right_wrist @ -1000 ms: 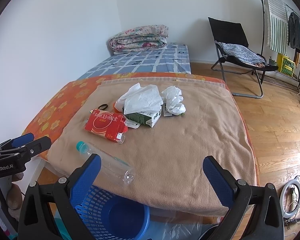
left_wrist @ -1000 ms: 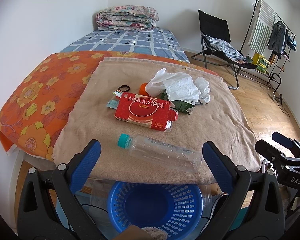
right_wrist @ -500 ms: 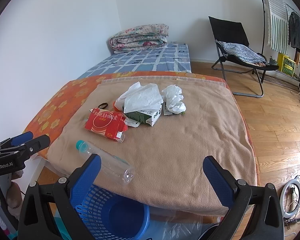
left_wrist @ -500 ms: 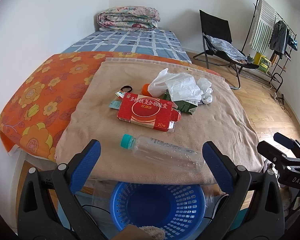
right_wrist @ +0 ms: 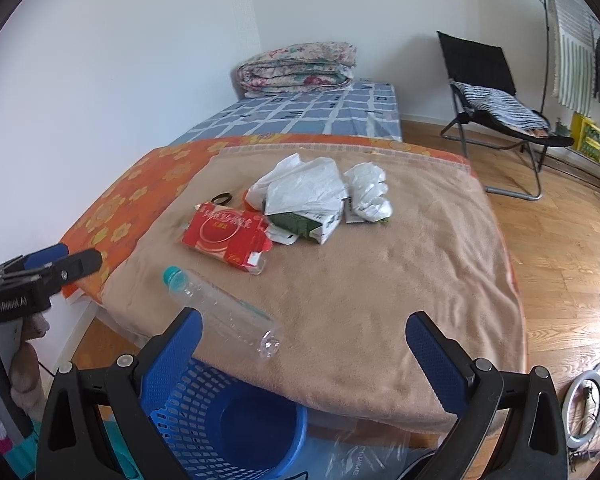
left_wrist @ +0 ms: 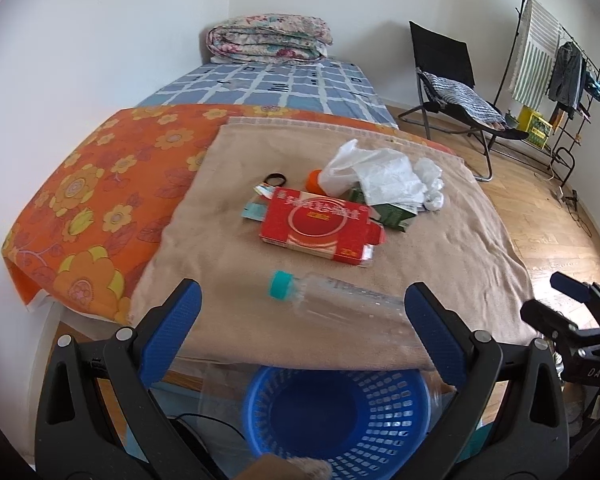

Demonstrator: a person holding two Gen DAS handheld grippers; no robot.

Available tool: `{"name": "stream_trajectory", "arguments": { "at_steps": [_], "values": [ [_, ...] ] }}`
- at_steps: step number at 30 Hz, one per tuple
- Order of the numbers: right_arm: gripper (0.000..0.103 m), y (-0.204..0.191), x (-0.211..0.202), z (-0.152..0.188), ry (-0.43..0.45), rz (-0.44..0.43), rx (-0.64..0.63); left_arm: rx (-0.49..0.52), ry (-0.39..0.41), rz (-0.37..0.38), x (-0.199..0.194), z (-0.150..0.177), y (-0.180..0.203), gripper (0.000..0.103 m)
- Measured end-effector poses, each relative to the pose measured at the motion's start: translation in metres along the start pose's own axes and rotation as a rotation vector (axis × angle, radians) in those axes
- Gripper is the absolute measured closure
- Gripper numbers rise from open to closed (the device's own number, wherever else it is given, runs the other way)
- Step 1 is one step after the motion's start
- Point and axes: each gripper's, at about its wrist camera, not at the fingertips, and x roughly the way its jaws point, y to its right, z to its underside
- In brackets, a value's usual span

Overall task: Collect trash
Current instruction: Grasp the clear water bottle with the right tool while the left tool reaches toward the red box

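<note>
The bed (left_wrist: pixel 100 184) carried a tan blanket (left_wrist: pixel 440 264) with the trash on it. A blue basket (left_wrist: pixel 340 412) stood on the floor just below the blanket's near edge. A clear bottle (left_wrist: pixel 340 304) lay near that edge; behind it were a red box (left_wrist: pixel 320 228) and a white bag (left_wrist: pixel 380 176). The left gripper (left_wrist: pixel 303 330) and the right gripper (right_wrist: pixel 303 354) were both wide apart and held nothing
</note>
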Motion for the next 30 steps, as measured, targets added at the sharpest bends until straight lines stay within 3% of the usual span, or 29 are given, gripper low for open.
{"name": "stream_trajectory", "arguments": {
  "at_steps": [7, 13, 21, 25, 30],
  "values": [
    [0.002, -0.027, 0.016, 0.003, -0.031, -0.051, -0.166, -0.015, 0.007, -0.053, 0.008, -0.011, -0.027, 0.0],
    [0.008, -0.048, 0.038, -0.004, -0.093, -0.127, -0.274, -0.045, -0.046, -0.007, 0.021, -0.018, -0.037, 0.0],
    [0.012, -0.058, 0.08, -0.008, -0.171, -0.123, -0.389, 0.0, -0.041, -0.011, 0.033, -0.033, -0.034, 0.0],
    [0.017, -0.077, 0.098, -0.005, -0.201, -0.139, -0.475, 0.002, -0.046, 0.002, 0.042, -0.045, -0.036, 0.001],
    [0.018, -0.099, 0.117, -0.003, -0.208, -0.1, -0.594, -0.017, -0.063, 0.012, 0.057, -0.057, -0.044, 0.001]
  ]
}}
